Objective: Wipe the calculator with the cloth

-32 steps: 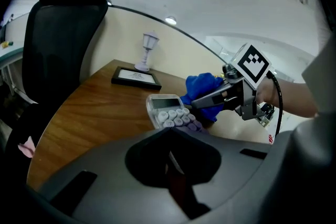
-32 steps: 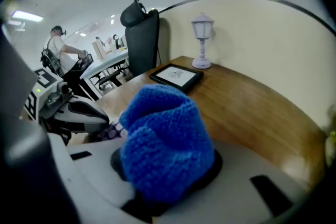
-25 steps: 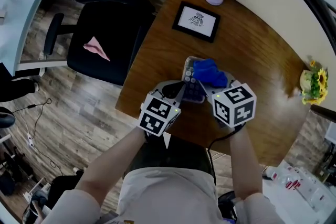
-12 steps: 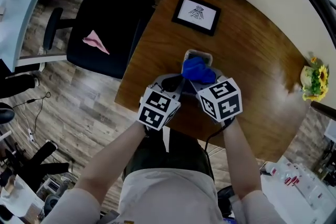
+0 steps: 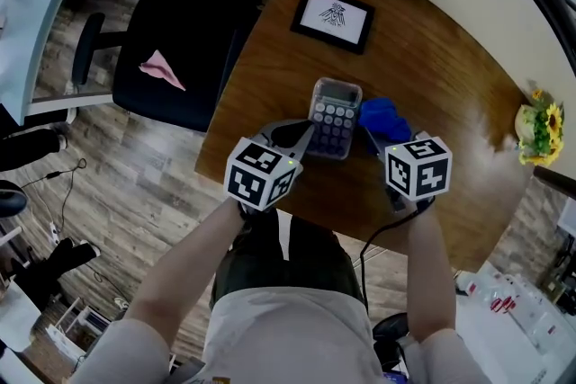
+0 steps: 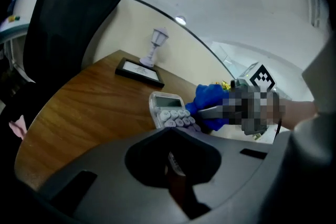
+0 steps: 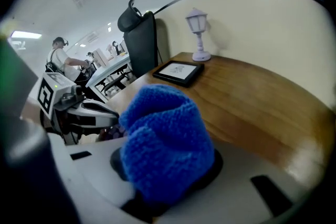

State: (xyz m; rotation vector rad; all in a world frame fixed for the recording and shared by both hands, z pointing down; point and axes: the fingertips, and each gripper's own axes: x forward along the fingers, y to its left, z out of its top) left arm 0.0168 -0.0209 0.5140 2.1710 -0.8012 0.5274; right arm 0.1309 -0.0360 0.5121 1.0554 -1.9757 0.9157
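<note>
Right gripper [image 5: 379,142]: jaws clamped on cloth [image 7: 165,139], which is blue, fuzzy, bunched into a lump, just right of calculator [image 5: 335,116]. Left gripper [image 5: 304,138]: jaws drawn together, tip at calculator's near left corner. Calculator grey, pale round keys, lying flat on wooden table [image 5: 450,94].

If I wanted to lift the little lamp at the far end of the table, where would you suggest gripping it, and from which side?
Grip the lamp by its slim stem, between the lantern head and the round base, jaws level, coming from the table's near side. It stands upright, and the wall rises close behind it.
</note>
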